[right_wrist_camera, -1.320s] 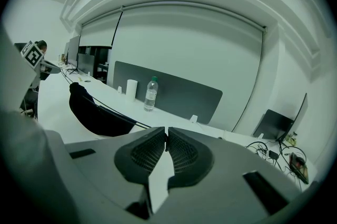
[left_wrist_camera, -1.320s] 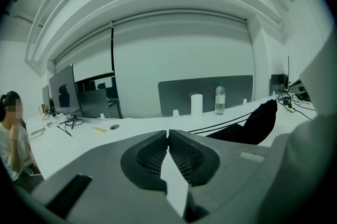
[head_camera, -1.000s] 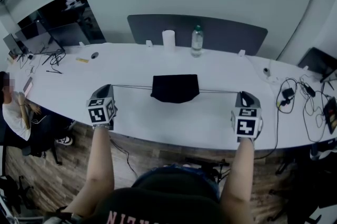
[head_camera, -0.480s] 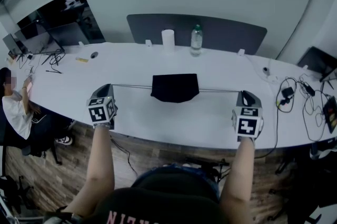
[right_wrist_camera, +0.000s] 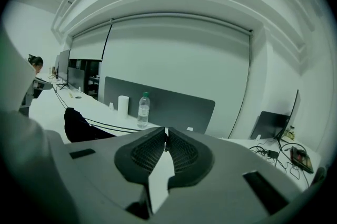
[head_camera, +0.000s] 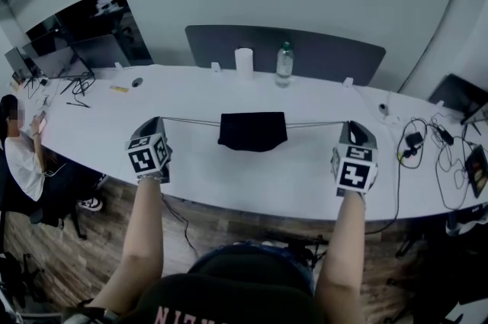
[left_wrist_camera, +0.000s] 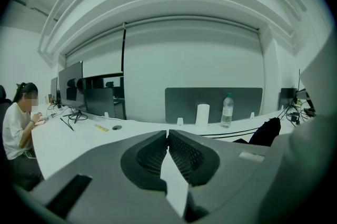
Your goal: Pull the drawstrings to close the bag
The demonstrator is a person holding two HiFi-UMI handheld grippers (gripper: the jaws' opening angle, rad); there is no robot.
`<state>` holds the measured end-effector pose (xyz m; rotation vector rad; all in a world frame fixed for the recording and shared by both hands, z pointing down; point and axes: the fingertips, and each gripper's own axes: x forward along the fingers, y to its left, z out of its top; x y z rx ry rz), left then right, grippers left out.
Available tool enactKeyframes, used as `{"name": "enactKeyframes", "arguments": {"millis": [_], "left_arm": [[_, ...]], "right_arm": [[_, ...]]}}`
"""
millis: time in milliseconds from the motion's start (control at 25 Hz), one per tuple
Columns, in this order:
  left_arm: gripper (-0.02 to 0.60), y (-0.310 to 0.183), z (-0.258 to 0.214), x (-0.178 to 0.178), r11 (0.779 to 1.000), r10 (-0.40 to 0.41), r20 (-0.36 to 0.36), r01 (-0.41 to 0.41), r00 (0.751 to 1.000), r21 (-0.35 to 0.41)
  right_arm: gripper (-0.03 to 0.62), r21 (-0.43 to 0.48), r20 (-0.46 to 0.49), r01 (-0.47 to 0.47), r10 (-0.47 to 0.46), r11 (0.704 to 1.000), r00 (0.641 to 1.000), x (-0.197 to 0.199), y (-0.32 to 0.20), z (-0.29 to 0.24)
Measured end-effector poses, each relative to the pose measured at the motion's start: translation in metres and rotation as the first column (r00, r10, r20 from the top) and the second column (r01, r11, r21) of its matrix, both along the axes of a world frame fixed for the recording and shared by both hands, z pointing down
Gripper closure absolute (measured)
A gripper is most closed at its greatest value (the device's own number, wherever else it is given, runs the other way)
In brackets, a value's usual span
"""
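Two thin dark cords are running taut in the head view: the left drawstring (head_camera: 191,120) from the left tongs (head_camera: 159,120), the right drawstring (head_camera: 314,123) from the right tongs (head_camera: 349,124), both meeting the small black fabric bag (head_camera: 252,130) midway over the long white table (head_camera: 229,170). In the left gripper view, the left tongs are clenching their drawstring. In the right gripper view, the right tongs are likewise pinching theirs. The closing pull is seemingly finishing, calling next for a final even outward tug.

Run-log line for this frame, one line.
left gripper: shut on left drawstring | right gripper: shut on right drawstring | black drawstring bag: between grippers, both drawstrings taut
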<state>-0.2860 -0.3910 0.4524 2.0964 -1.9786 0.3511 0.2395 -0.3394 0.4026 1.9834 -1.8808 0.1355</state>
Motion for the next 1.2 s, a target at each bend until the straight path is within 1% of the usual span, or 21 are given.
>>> {"name": "enactKeyframes", "arguments": {"millis": [120, 320, 520, 720, 880, 1000, 1200], "left_arm": [[0.569, -0.009, -0.014, 0.002, 1.000, -0.010, -0.024, 0.011, 1.000, 0.026], [0.569, -0.019, -0.046, 0.007, 0.994, -0.012, -0.080, 0.020, 0.997, 0.103], [0.569, -0.019, -0.082, 0.026, 0.980, 0.023, -0.090, -0.004, 0.996, 0.200], [0.569, -0.016, -0.112, 0.058, 0.958, 0.086, -0.065, -0.065, 0.994, 0.279], [0.569, -0.010, -0.128, 0.081, 0.940, 0.136, -0.049, -0.113, 0.990, 0.323], [0.569, -0.006, -0.138, 0.093, 0.925, 0.164, -0.048, -0.136, 0.985, 0.354], [0.569, 0.001, -0.156, 0.106, 0.896, 0.211, -0.029, -0.181, 0.977, 0.406]], "right_arm": [[0.583, 0.037, -0.011, -0.014, 0.014, 0.999, 1.000, -0.005, -0.014, -0.016], [0.583, 0.082, -0.020, 0.030, -0.028, 0.996, 0.999, -0.023, -0.027, -0.037], [0.583, 0.158, 0.012, 0.053, -0.056, 0.986, 0.998, -0.044, -0.029, -0.061], [0.583, 0.217, 0.035, 0.103, -0.113, 0.971, 0.993, -0.073, -0.029, -0.078], [0.583, 0.228, 0.024, 0.153, -0.163, 0.962, 0.986, -0.093, -0.026, -0.081], [0.583, 0.253, 0.024, 0.190, -0.202, 0.949, 0.979, -0.107, -0.024, -0.088], [0.583, 0.304, -0.005, 0.207, -0.216, 0.930, 0.976, -0.114, -0.022, -0.103]]}}
